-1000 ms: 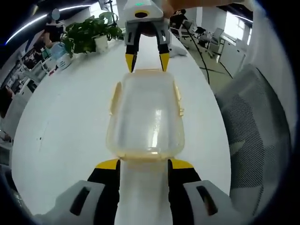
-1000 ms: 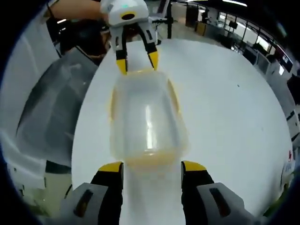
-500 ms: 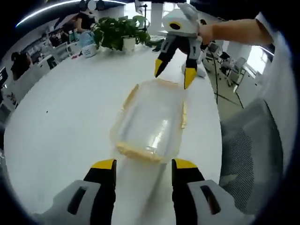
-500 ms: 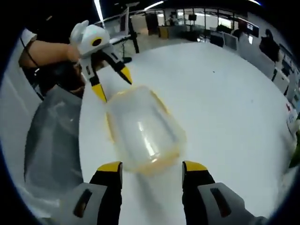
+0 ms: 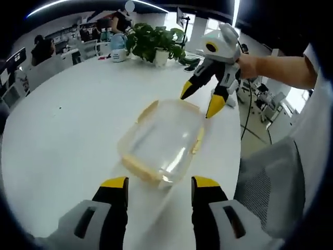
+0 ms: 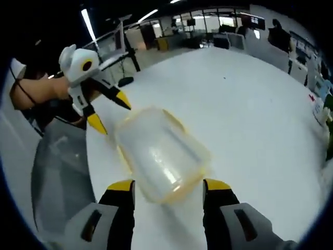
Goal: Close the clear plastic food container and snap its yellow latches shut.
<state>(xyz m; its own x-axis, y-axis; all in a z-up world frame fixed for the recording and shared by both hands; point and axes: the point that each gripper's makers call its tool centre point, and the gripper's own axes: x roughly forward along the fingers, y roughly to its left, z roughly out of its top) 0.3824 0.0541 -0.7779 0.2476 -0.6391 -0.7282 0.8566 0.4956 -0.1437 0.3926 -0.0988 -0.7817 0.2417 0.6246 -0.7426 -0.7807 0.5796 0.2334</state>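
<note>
The clear plastic food container with yellow latches (image 5: 163, 141) (image 6: 161, 152) lies lid-down-looking on the round white table (image 5: 67, 120) (image 6: 250, 104), near the table's edge beside a grey mesh chair (image 5: 268, 182). It sits between the two tools: the left gripper (image 5: 158, 183) (image 6: 109, 111) hangs just short of one end, jaws spread and empty, while the right gripper (image 6: 169, 186) (image 5: 200, 101) hovers at the opposite end, also spread wide, touching nothing. A green potted plant (image 5: 156, 44) stands farther back.

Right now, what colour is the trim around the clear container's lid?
Pale yellow, running round the rim of the clear container. It shows best in the left gripper view.
</note>
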